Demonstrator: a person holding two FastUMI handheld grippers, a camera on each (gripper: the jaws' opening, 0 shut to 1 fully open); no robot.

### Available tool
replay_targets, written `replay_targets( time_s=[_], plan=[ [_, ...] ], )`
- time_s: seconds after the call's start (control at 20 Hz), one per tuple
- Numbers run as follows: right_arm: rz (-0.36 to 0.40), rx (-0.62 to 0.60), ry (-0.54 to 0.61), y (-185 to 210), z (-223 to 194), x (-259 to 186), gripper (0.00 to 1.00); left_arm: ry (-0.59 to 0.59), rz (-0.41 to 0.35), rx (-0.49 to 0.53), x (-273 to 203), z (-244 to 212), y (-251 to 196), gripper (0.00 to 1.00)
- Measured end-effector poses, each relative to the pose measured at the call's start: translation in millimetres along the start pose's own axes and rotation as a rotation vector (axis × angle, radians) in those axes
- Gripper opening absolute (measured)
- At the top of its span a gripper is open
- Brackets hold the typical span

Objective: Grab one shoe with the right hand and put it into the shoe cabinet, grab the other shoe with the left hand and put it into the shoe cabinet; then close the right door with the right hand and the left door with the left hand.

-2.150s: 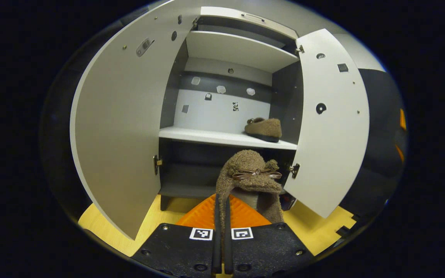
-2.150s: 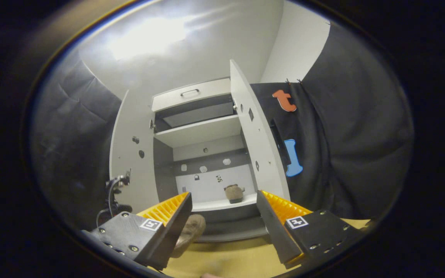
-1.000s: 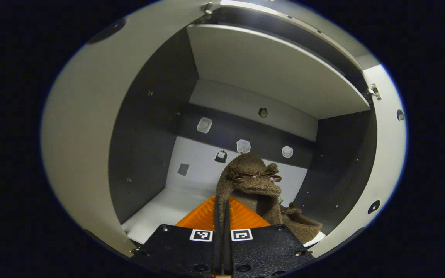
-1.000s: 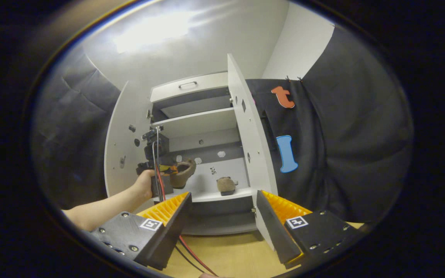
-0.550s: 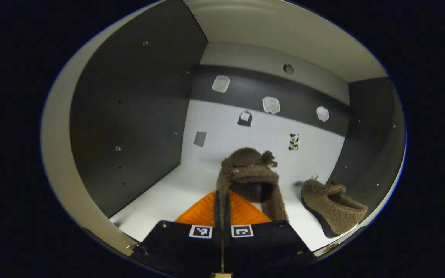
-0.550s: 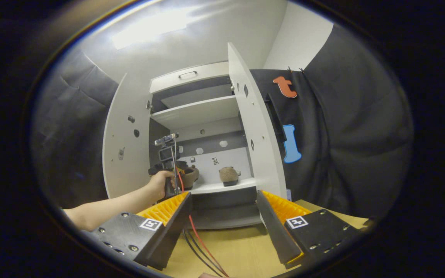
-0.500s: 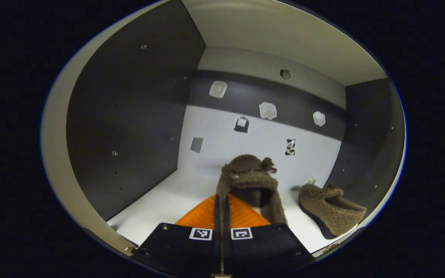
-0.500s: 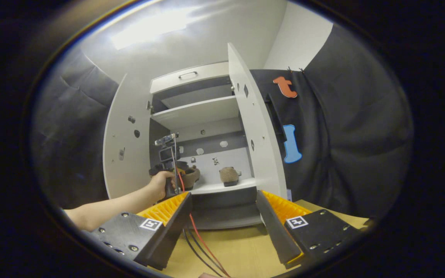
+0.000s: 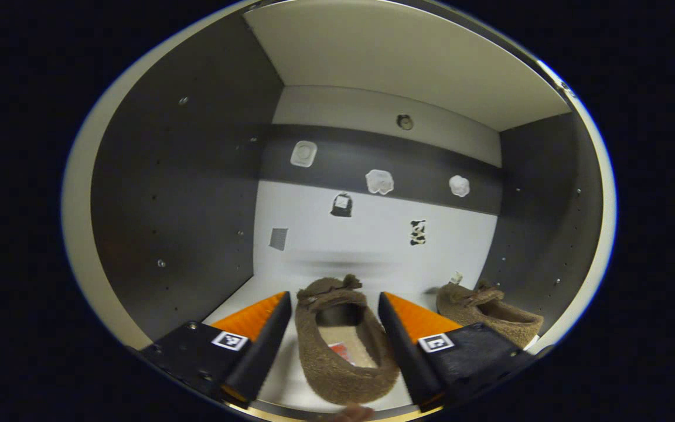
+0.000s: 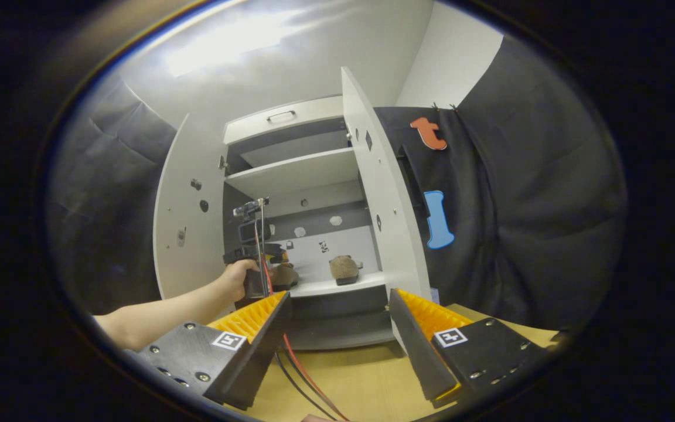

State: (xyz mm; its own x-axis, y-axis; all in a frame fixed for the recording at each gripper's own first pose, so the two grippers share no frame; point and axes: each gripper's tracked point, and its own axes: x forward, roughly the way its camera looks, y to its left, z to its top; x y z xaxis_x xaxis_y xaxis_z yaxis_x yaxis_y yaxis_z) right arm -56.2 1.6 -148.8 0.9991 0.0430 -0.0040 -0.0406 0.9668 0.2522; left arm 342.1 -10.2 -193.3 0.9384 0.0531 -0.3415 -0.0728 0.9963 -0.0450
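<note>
In the left gripper view, a fuzzy brown shoe (image 9: 343, 346) rests on the white shelf (image 9: 267, 293) of the shoe cabinet, between the spread fingers of my open left gripper (image 9: 333, 322). The other brown shoe (image 9: 487, 310) lies on the same shelf at the right, near the dark side wall. In the right gripper view, my right gripper (image 10: 337, 319) is open and holds nothing, standing back from the cabinet (image 10: 302, 170). There a hand holds the left gripper (image 10: 255, 258) at the shelf, with both shoes (image 10: 344, 268) on it.
Both cabinet doors stand open: the left door (image 10: 188, 223) and the right door (image 10: 381, 199). A drawer with a handle (image 10: 282, 120) tops the cabinet. Red and black cables (image 10: 299, 369) trail over the wooden floor (image 10: 361, 381). Dark cloth hangs on both sides.
My left gripper carried the shoe into the cabinet, set it on the shelf and opened. The right gripper stayed back and open.
</note>
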Motion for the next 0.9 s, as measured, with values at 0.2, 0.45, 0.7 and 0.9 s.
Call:
replay_targets(
  time_s=[0.2, 0.45, 0.7, 0.9],
  plan=[
    [-0.004, -0.009, 0.002, -2, -1, -4, 0.98, -0.094, 0.014, 0.101, -35, 41, -17, 0.97],
    [-0.017, -0.004, 0.006, -10, -1, -8, 0.98, -0.168, 0.008, 0.175, -109, 67, -47, 0.94],
    [-0.046, -0.003, 0.031, -28, -10, -8, 0.97, -0.195, -0.134, 0.248, -209, 43, -72, 1.0],
    [-0.008, 0.009, 0.042, -22, -15, -2, 1.0, -0.19, -0.175, 0.256, -276, 8, -68, 0.97]
  ],
)
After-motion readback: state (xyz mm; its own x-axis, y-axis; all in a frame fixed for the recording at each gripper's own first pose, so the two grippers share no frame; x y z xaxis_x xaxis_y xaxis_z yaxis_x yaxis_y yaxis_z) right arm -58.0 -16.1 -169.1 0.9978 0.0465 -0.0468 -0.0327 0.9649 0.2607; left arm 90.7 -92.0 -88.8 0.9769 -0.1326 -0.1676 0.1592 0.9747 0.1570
